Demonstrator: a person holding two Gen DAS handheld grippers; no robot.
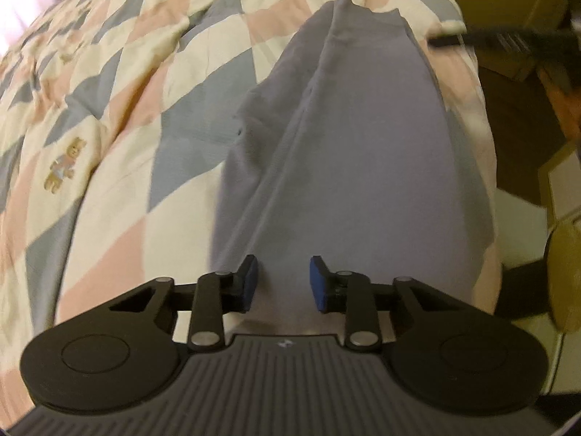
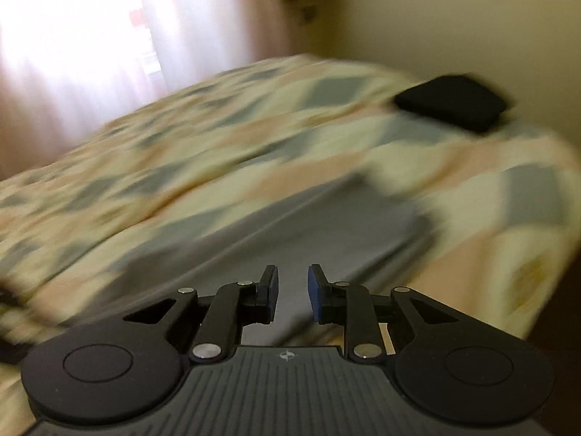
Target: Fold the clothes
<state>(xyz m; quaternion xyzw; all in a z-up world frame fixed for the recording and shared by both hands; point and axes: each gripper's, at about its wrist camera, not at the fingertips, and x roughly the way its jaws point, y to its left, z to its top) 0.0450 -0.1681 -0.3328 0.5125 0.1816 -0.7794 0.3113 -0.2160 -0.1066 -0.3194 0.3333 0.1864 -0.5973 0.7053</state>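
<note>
Quilted bed (image 1: 120,116) carries grey garment (image 1: 363,167) — both grippers' fingers (image 1: 250,283) apart, empty.

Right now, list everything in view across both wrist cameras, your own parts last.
grey garment: one, lavender-grey, spread lengthwise on the quilt, creased along its left side, under both grippers.
quilt: one, cream, pink and grey-blue diamonds with small teddy bears, covering the bed.
black folded item: one, black, at the far right corner of the bed; too blurred to identify.
curtain: one, pale pink, backlit, behind the bed on the left.
wall: cream, behind the bed on the right.
left gripper: one, black with blue pads, open above the garment.
right gripper: one, black with blue pads, open, holding nothing.
</note>
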